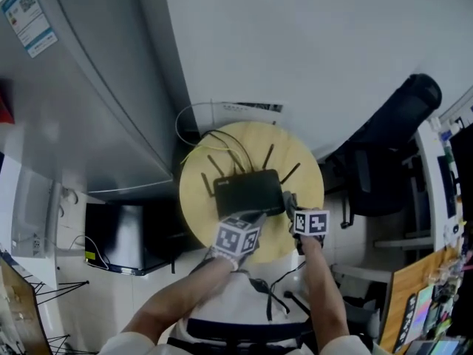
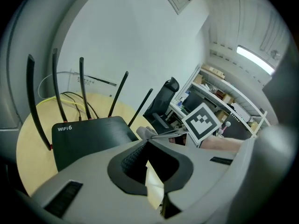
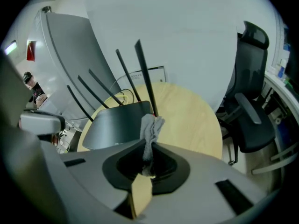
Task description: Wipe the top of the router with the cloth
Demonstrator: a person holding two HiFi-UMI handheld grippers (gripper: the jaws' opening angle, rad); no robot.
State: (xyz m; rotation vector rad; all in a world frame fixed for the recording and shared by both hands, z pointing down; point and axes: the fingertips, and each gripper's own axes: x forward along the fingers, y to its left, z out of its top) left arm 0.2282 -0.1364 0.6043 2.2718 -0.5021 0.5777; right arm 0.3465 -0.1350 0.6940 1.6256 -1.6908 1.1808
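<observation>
Cloth [image 3: 150, 125] in pinch of right tool [image 3: 149, 143], clearest in its view; left tool [image 2: 144, 143] closed

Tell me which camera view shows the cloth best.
The right gripper view. There the grey cloth sits close up, pinched in the right gripper and sticking out toward the router. The left gripper view shows only a small grey bit of it beside the router's corner; in the head view it is too small to make out.

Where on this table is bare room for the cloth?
Widest bare wood lies right of the router, out to the table rim; a narrower strip runs along its left. Behind it antennas and cables crowd; the left tool and right tool fill the front.
</observation>
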